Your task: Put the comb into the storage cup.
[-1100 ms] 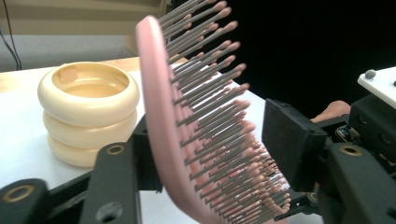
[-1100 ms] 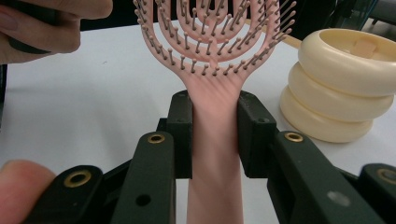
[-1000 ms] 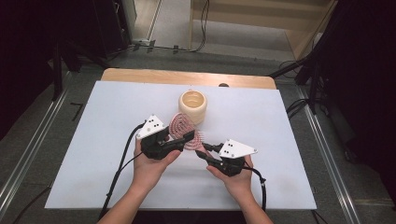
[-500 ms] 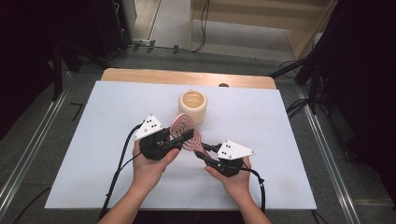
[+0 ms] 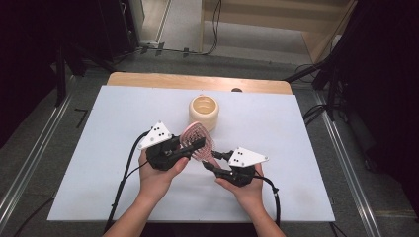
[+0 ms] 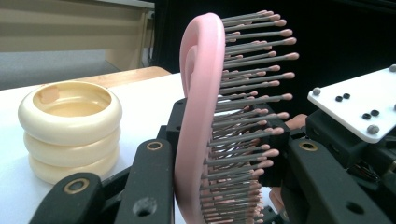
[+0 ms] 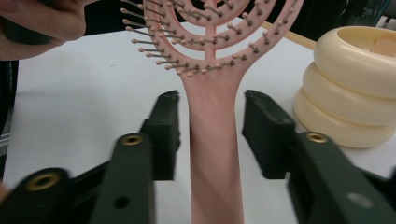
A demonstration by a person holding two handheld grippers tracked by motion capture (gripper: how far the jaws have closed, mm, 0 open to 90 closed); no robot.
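Left gripper (image 6: 219,186): I have it clamped on the pink plastic vented hairbrush (image 6: 201,116) head, beside the cream ribbed cup (image 6: 70,126).
Right gripper (image 7: 212,126): my jaws have just been opening, clear of the handle between them.

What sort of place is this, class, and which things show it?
Probably a lab or recording studio, not a home: a white table between metal rails, loose cables on the grey floor, and dark stands around it.

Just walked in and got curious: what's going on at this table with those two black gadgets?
A person holds a gripper in each hand over a white table. The left gripper is shut on the head of a pink hairbrush, held on edge. The right gripper has just been opening its jaws: the handle stands between them, untouched. It looks like a handover from right to left. A cream ridged cup stands behind.
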